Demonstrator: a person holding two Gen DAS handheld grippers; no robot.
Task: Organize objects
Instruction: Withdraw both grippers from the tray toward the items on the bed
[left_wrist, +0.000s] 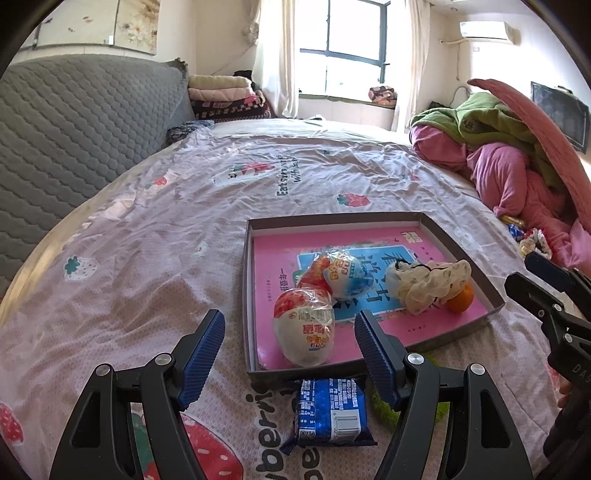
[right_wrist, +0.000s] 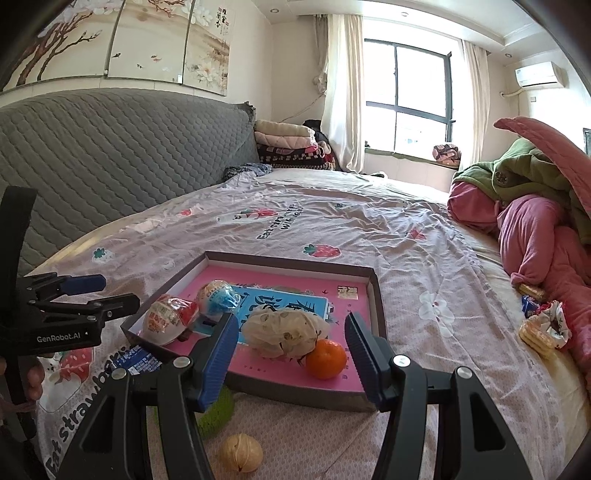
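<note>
Both claws released, holding nothing; left gripper (left_wrist: 290, 345) over blue packet (left_wrist: 328, 413) near tray (left_wrist: 495, 295), slick wrapper may slip or crumple, egg (left_wrist: 304, 328) could get nudged

Shallow brown box lid (right_wrist: 378, 295) with pink liner, flat on the bed, holding two wrapped toy eggs (right_wrist: 168, 323), a cream scrunchie (right_wrist: 284, 332) and an orange (right_wrist: 327, 359). Outside it, along its near edge: blue snack packet (left_wrist: 328, 413), green item (right_wrist: 218, 411), walnut (right_wrist: 242, 458).
</note>
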